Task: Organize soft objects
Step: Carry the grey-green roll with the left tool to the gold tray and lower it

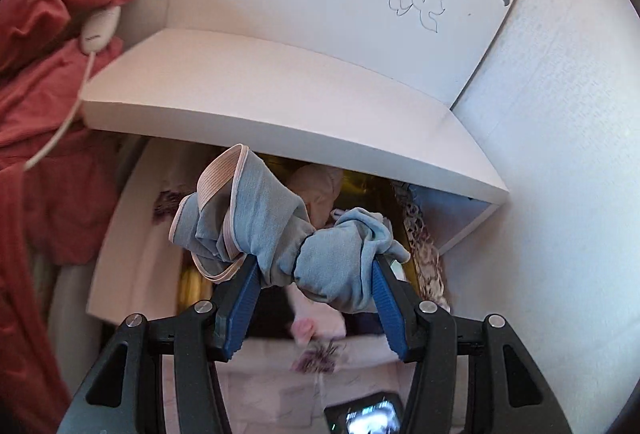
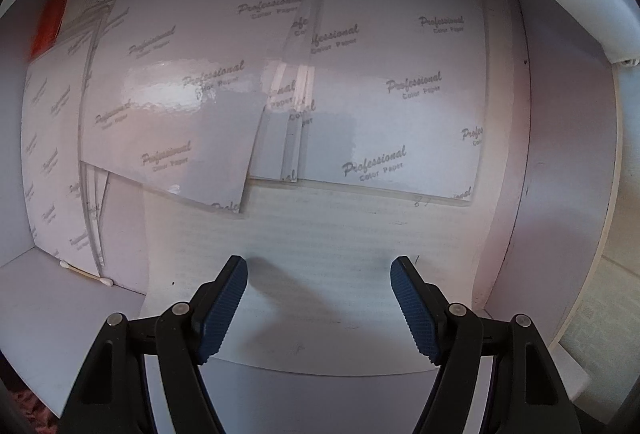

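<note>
Left hand-held gripper holds a bundled blue garment in front of a white shelf; the right one hangs open and empty.

The left hand-held gripper [image 1: 314, 266] has its blue pads clamped on a knotted light-blue garment [image 1: 280, 226] with pale pink elastic trim, held up in the air just below the front edge of a white shelf [image 1: 280, 101]. Beneath it sits an open drawer [image 1: 120, 234] with other soft pieces inside, blurred. A red cloth [image 1: 48, 73] hangs at the left, a white corded switch [image 1: 100, 27] lying against it. The right hand-held gripper [image 2: 319, 274] points down at white printed paper sheets [image 2: 280, 73], jaws apart, nothing between them; a cotton swab [image 2: 86, 273] lies nearby.
</note>
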The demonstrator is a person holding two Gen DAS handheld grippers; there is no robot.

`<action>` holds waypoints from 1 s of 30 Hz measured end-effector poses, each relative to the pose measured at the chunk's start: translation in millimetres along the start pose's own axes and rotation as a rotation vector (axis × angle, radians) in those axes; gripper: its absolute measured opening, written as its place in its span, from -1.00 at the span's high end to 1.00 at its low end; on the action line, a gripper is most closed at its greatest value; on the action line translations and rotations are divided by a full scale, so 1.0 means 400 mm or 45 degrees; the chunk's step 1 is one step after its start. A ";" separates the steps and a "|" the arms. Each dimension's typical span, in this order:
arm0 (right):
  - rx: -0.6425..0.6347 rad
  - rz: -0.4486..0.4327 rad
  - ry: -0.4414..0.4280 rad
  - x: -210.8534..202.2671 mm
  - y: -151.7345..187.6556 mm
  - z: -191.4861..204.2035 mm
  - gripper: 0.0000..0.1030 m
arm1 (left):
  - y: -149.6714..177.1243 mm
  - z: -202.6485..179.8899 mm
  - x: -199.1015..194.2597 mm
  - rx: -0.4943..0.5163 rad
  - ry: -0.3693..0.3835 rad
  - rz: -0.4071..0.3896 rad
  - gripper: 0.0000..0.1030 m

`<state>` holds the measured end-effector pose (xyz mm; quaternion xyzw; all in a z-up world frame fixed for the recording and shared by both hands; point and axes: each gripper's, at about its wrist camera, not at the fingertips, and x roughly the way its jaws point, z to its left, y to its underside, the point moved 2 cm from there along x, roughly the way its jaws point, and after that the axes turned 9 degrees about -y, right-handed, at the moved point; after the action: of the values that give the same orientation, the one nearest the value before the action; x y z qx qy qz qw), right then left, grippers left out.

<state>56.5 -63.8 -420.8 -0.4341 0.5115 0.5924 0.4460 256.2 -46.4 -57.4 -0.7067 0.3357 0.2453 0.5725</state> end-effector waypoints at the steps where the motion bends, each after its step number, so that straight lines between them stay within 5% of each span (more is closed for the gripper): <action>1: 0.001 0.000 0.000 -0.001 -0.002 0.000 -0.45 | -0.003 -0.007 0.018 0.005 0.008 0.006 -0.08; 17: -0.002 0.000 -0.046 0.011 -0.003 0.024 -0.45 | 0.026 -0.020 0.264 0.044 -0.066 0.154 -0.18; 22: -0.003 -0.003 -0.043 0.012 -0.006 0.026 -0.45 | 0.025 -0.022 0.259 0.010 -0.007 0.171 -0.44; 30: -0.003 -0.006 -0.032 0.005 0.000 0.028 -0.45 | 0.018 0.011 0.161 -0.021 -0.019 0.074 -0.55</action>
<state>55.5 -52.5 -421.5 -0.4283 0.5040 0.5974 0.4535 293.3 -55.4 -110.1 -0.6993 0.3498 0.2699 0.5619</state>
